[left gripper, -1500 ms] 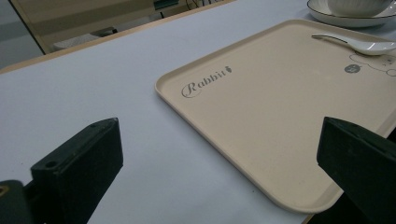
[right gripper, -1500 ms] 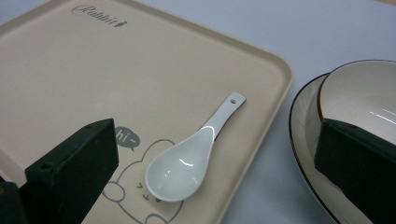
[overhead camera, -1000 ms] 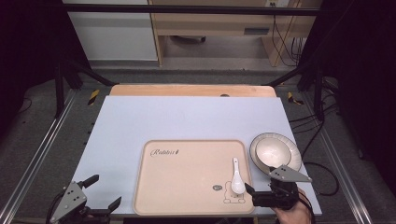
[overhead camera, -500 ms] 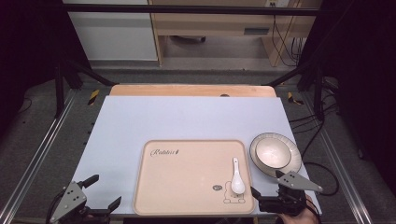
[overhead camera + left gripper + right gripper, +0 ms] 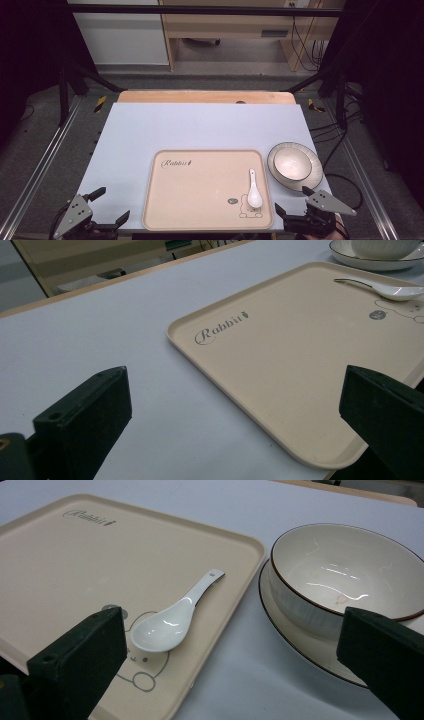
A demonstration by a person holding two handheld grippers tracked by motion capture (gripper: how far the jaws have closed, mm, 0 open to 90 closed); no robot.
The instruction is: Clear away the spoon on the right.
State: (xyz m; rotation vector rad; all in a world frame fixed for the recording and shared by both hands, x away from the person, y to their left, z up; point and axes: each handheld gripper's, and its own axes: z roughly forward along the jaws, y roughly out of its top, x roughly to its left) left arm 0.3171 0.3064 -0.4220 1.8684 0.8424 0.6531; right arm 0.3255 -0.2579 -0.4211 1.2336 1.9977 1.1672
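Right gripper (image 5: 300, 206) has pulled back toward the table's near edge since the earlier frames, when it sat closer to the spoon and bowl; left gripper (image 5: 102, 206) hasn't budged, spoon and bowl same spots. High view: spoon (image 5: 254, 190) lies loose on the tray (image 5: 200, 185) at the tray's 4 o'clock, bowl end toward the person, handle pointing to 12; bowl (image 5: 294, 162) sits on its plate (image 5: 312, 175) just off the tray's right edge, at 2 o'clock from the spoon. Both grippers low at 6 o'clock, jaws spread wide, holding nothing. Judging by this, spoon placement looks done and the bowl is likely next, not yet touched. Left gripper view: jaws wide apart, bare, aimed across the tray's near-left corner; spoon (image 5: 385, 288) far off at 1 o'clock. Right gripper view: jaws gaping, empty, level with the table, spoon (image 5: 175, 615) between them at 11, bowl (image 5: 345, 575) at 1, both apart from the jaws.
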